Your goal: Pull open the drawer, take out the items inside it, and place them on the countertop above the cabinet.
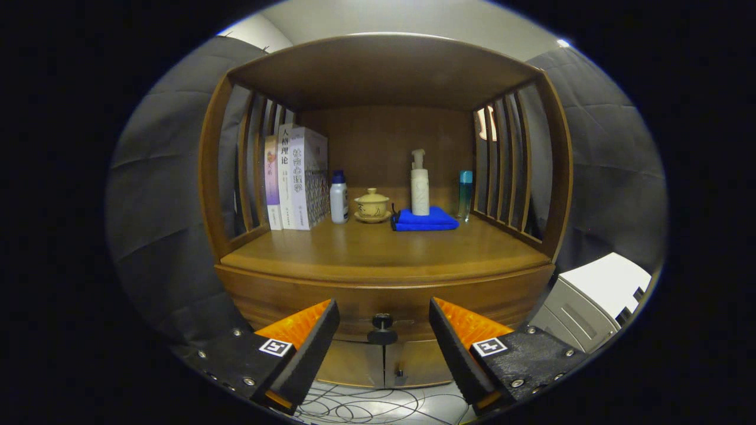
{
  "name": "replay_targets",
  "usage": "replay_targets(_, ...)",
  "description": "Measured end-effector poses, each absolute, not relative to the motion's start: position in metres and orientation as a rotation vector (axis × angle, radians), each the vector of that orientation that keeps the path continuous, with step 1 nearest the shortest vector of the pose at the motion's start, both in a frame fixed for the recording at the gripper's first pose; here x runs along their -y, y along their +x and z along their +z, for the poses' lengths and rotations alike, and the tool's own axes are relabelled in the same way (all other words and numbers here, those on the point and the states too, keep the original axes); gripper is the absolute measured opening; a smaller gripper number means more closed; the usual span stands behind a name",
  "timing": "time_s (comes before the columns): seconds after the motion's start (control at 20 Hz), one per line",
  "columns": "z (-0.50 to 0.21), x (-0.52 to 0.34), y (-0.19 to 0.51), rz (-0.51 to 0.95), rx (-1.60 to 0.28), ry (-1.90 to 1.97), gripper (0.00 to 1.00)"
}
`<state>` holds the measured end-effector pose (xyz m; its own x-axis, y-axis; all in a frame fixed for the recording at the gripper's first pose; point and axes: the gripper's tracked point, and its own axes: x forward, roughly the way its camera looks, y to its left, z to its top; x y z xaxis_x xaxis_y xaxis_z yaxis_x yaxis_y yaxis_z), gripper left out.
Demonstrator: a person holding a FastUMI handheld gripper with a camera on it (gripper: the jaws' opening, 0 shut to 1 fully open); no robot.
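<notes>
Facing a wooden cabinet head-on. Gripper is spread wide, nothing between the fingers except air; the drawer knob sits centred in the gap, beyond the tips, not touched. Drawer is closed, front flush under the countertop. Its contents can't be seen.

On the countertop, all toward the back wall:
- books standing upright at the left slats
- small white bottle with a blue cap, just right of the books
- lidded cup on a saucer, next to that bottle
- folded blue cloth, right of the cup
- white pump bottle standing at the back of the cloth, appears to rest on it
- slim blue-green bottle by the right slats

Front half of the countertop is bare wood.

Below the drawer: two cabinet doors, shut, seam in line with the knob. Cables lie loose on the floor under the fingers. A white and grey box stands right of the cabinet, apart from it.
</notes>
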<state>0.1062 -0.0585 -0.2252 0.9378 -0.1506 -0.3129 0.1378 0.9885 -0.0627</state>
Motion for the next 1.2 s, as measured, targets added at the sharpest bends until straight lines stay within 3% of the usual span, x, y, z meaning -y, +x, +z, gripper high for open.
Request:
replay_targets(0.4,-0.281,0.051,0.135,-0.120,-0.311,-0.072,0.91)
replay_targets(0.7,-0.309,0.053,0.147,-0.118,-0.338,-0.081,0.72)
replay_targets(0.85,-0.316,0.053,0.150,-0.112,-0.347,-0.078,0.52)
replay_targets(1.2,-0.322,0.055,0.150,-0.105,-0.346,-0.058,0.42)
